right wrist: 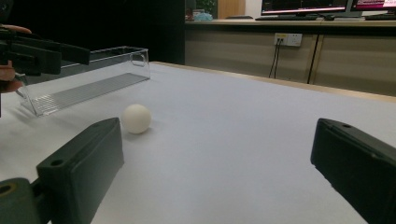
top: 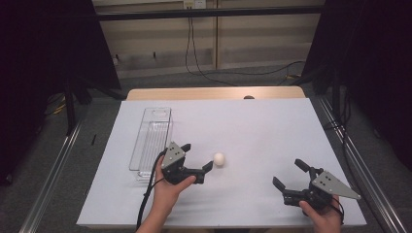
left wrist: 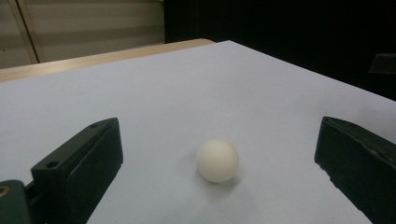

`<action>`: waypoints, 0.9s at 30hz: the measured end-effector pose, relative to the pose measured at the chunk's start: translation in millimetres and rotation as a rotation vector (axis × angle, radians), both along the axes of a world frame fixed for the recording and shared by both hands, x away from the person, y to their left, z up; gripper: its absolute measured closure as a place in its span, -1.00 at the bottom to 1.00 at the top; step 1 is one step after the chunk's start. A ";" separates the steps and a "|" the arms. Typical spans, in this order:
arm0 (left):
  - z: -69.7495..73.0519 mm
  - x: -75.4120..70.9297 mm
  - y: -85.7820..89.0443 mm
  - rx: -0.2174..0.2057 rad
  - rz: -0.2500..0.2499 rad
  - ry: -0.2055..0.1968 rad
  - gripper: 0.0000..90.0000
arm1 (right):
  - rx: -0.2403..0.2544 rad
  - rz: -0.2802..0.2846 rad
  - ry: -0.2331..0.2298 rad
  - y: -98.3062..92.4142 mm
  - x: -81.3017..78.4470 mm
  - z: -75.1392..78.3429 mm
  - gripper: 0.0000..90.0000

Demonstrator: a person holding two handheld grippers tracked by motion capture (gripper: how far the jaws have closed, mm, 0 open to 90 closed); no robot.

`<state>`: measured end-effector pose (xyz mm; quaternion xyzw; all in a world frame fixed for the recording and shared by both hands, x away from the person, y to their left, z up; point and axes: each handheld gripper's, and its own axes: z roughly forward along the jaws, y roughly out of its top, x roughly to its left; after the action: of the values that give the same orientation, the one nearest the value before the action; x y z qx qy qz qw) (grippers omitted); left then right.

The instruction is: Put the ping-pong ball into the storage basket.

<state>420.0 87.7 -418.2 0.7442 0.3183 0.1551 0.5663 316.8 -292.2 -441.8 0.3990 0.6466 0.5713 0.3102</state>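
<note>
Both hands enter at the bottom of the high view, each holding a gripper. White covering on the table (top: 252,126) takes most of the frame. At centre left lies a long clear plastic tray (top: 150,141). Next, the left gripper (top: 199,156) has its jaws spread wide, released, holding nothing; the right gripper (top: 290,173), at lower right, is also spread and holds nothing. Smallest is the ball (top: 219,159): white, round, smooth and matte, resting on the covering just beyond the left gripper's tips, near the centre.

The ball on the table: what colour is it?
The ball is plain white, with no pattern; the left gripper view shows it best.
</note>
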 end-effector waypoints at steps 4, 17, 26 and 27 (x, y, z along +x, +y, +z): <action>0.5 0.8 -4.0 0.009 -0.007 -0.001 -0.97 | 0.001 0.000 0.003 -0.4 0.2 -0.1 -0.95; -2.8 6.1 -17.2 0.049 -0.024 0.028 -0.97 | 0.003 -0.001 0.001 0.2 0.2 0.2 -0.95; -4.5 8.3 -20.5 0.072 -0.029 0.028 -0.97 | 0.004 -0.001 -0.003 0.4 0.2 0.4 -0.95; -4.8 8.6 -21.1 0.069 -0.032 0.028 -0.97 | -0.003 0.007 -0.004 -0.2 0.1 0.4 -0.95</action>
<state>428.6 66.5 -423.0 0.7703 0.3090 0.1465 0.5382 316.9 -292.4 -441.3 0.3951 0.6483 0.5722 0.3101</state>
